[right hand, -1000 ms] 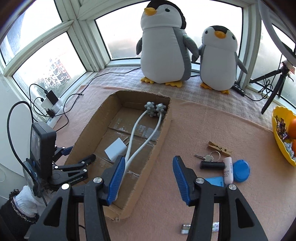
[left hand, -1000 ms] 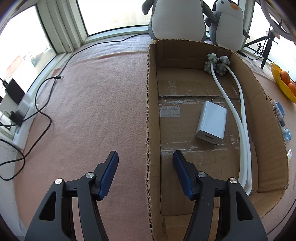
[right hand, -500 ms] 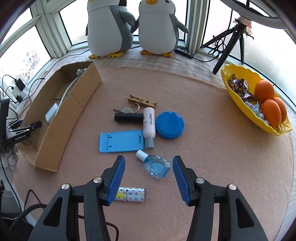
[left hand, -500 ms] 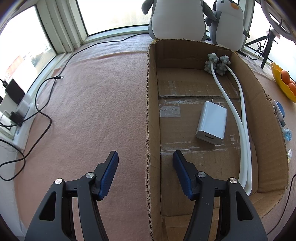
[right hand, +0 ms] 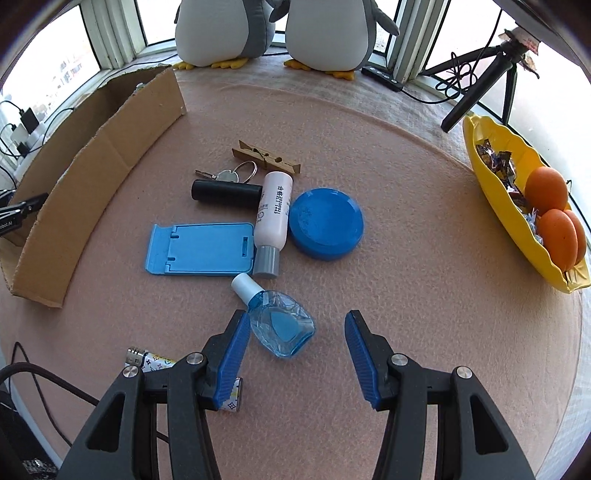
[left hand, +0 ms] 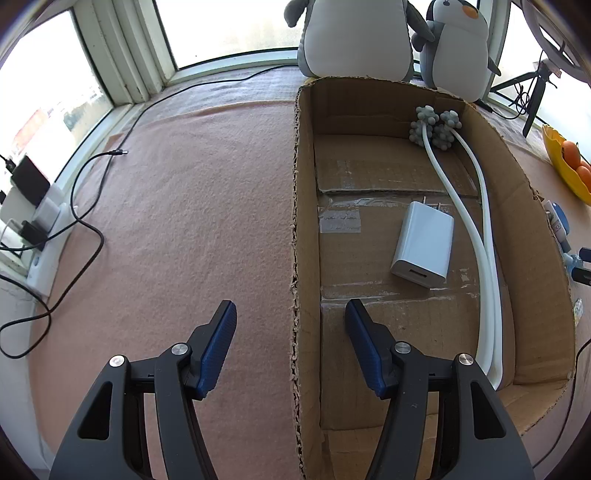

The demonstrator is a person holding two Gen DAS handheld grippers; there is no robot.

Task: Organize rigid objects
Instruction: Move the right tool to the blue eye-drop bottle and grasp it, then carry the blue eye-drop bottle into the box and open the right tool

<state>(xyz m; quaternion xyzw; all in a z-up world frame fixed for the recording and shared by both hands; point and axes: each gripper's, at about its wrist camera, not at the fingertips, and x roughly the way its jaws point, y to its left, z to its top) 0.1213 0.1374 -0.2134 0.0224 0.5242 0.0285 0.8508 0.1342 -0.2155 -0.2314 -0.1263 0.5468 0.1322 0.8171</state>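
My left gripper (left hand: pixel 290 306) stands open, its blue pads astride the left wall of the cardboard box (left hand: pixel 306 206) without touching it. In the box lie a white charger (left hand: pixel 423 245) and a white two-armed massager (left hand: pixel 487 266) with grey knobbed balls. My right gripper (right hand: pixel 295 315) is open, low over the loose items. A clear blue bottle (right hand: pixel 282 328) lies between its fingers, close to the left pad. Beyond it lie a blue phone stand (right hand: pixel 199 249), a white tube bottle (right hand: pixel 273 218), a blue round lid (right hand: pixel 325 223), a black cylinder (right hand: pixel 225 192), keys (right hand: pixel 229 175) and a clothespin (right hand: pixel 266 160).
A patterned lighter (right hand: pixel 155 363) lies partly under the right gripper's left finger. A yellow bowl (right hand: pixel 480 147) with oranges sits at the right edge, a black tripod (right hand: pixel 476 85) behind it. Two plush penguins (right hand: pixel 218 29) stand at the window. Cables (left hand: pixel 88 229) trail left of the box.
The right gripper swung from over the box to the right and came down over the loose items; the blue bottle now lies between its fingers. The left gripper has not moved.
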